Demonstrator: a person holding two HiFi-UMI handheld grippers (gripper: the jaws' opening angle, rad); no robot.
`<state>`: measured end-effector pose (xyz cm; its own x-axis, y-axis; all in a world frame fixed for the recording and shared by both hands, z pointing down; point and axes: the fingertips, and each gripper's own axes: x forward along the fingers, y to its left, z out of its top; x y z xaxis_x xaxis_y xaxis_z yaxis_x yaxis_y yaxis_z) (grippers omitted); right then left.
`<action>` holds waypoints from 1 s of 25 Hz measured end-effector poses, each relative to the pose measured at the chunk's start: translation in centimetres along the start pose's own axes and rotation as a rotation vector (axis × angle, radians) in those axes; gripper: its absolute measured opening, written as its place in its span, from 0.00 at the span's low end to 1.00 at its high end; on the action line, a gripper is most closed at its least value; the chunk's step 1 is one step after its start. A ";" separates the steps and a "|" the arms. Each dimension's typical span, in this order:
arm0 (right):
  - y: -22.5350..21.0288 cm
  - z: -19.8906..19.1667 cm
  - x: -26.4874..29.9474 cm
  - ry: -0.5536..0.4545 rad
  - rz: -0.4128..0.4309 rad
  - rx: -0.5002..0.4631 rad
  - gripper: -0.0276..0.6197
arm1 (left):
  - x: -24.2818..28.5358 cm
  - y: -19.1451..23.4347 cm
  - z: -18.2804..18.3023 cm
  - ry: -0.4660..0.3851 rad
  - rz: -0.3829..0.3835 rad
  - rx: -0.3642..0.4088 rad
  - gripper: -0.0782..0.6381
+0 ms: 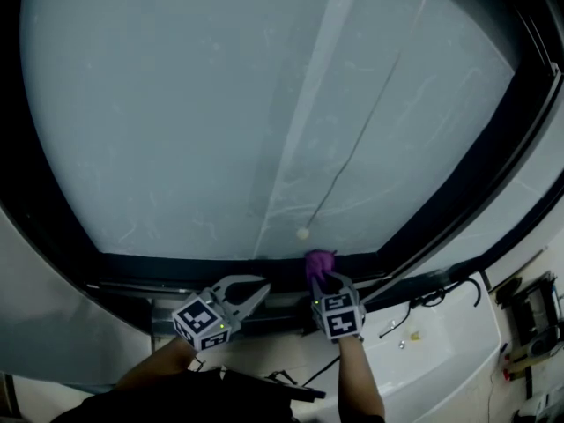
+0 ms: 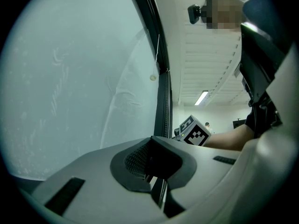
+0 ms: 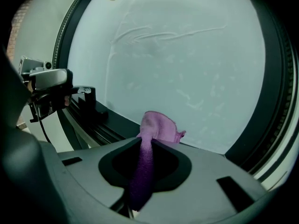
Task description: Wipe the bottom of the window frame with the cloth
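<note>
Purple soft cloth (image 1: 319,263) sticks up out of the right tongs (image 1: 328,282), which are squeezed shut on it. In the right gripper view a long strip of the cloth (image 3: 156,127) runs down between the two jaws, and the bunched top pokes out past the tips. That bunched end sits right at the black bottom bar of the window frame (image 1: 220,267), near the middle of the window. I cannot tell if it is pressing on the bar.

To the left of it are the left tongs (image 1: 256,287), near the same black bar but apart from the cloth. In the left gripper view the left tongs (image 2: 156,162) have their jaws close together with nothing between them.

Above the bar is the big pale cloudy window glass (image 1: 220,104). A thin cord hangs down in front of it, with a small round white bead (image 1: 302,233) at its end, just above the cloth.
</note>
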<state>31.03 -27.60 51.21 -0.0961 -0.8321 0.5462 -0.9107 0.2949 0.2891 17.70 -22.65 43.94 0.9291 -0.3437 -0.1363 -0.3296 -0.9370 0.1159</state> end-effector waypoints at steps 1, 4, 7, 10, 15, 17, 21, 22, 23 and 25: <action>0.3 0.1 0.0 -0.002 0.007 -0.003 0.15 | 0.0 0.0 0.0 -0.002 0.002 -0.001 0.11; 1.1 0.4 0.0 -0.007 0.021 -0.015 0.15 | 0.0 0.1 0.0 -0.008 0.023 -0.002 0.11; 2.0 0.7 0.1 -0.011 0.057 -0.013 0.15 | 0.1 0.1 -0.1 -0.013 0.039 0.002 0.11; 2.9 1.1 0.3 -0.013 0.091 -0.009 0.15 | 0.0 0.1 -0.1 -0.013 0.030 -0.001 0.11; 3.4 1.4 0.4 -0.014 0.107 0.003 0.15 | 0.1 0.1 -0.1 0.003 0.017 0.012 0.11; 4.0 1.8 0.4 -0.019 0.136 0.007 0.15 | 0.1 0.2 -0.1 0.007 0.017 0.020 0.11; 6.1 2.6 0.4 -0.034 0.210 0.011 0.15 | 0.1 0.1 -0.3 0.024 0.005 0.075 0.11; 6.6 2.8 0.4 -0.039 0.224 0.013 0.15 | -0.1 0.1 -0.3 0.023 0.011 0.101 0.11; 6.9 3.0 0.4 -0.045 0.238 0.017 0.15 | -0.4 0.1 -0.3 0.017 0.021 0.120 0.11; 7.5 3.4 0.3 -0.058 0.261 0.023 0.15 | -1.1 0.1 0.2 0.003 0.033 0.112 0.11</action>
<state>22.81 -27.27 50.84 -0.3515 -0.7551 0.5535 -0.8610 0.4928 0.1256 16.65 -22.37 43.90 0.9179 -0.3746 -0.1309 -0.3766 -0.9263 0.0100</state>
